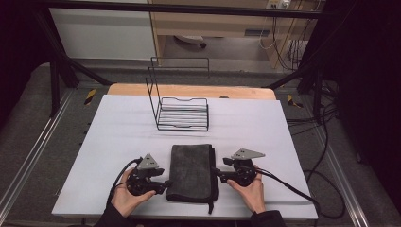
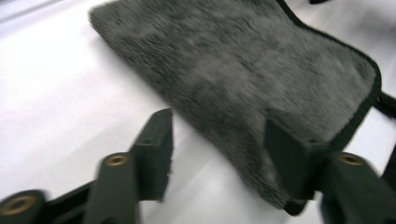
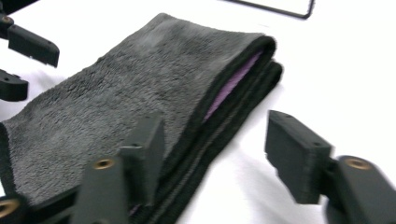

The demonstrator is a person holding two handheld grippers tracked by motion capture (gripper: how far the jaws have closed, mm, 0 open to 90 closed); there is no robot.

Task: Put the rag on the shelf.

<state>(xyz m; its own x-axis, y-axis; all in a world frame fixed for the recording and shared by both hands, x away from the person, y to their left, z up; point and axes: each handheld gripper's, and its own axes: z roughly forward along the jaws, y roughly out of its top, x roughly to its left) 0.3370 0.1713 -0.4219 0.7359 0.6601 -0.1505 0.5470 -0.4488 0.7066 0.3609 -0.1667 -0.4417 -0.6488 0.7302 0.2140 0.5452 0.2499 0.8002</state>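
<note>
folded dark grey towel [image 1: 192, 172] lies flat at lower centre of the high view on the white desk [image 1: 118, 137]. left tool [image 1: 165, 185] sits just left of it, jaws spread, released. right tool [image 1: 216, 174] at the towel's right edge, jaws apart over the folded edge, gripping nothing. black wire rack [image 1: 182, 111] stands above the towel, mid frame.
</note>
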